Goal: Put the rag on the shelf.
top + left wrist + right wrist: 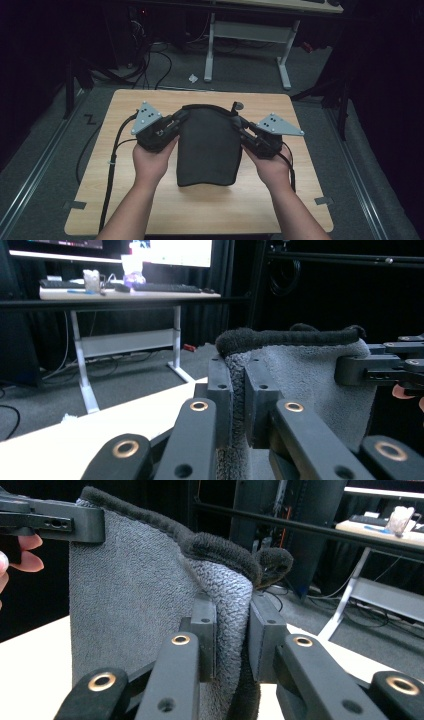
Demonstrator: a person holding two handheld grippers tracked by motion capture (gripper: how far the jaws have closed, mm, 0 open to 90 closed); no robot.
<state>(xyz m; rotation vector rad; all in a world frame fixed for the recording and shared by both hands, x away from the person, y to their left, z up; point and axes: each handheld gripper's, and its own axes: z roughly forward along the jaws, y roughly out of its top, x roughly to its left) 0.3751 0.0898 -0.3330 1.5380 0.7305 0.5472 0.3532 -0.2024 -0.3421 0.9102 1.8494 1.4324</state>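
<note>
Grey terry cloth, a towel (207, 150) with a dark bound edge, is what I have in both grippers. On the high view it lies along the middle of the pale wooden table (280, 210), near end flat on the top, far end raised between the two grippers. My left gripper (176, 121) has its fingers clamped on the towel's far left corner; the left gripper view shows the cloth (310, 380) pinched between the two pads, its dark hem running across to the other gripper (380, 367), which grips the opposite corner. My right gripper (239, 122) has its fingers clamped on the far right corner; the right gripper view shows the towel (130, 595) bunched between the pads, the hem (220, 550) rolled over above them, and the left gripper (50, 520) biting the far corner at upper left. Both hands (150, 162) rest low over the table, either side of the towel. A white-legged desk (250, 35) stands on the floor beyond.
</note>
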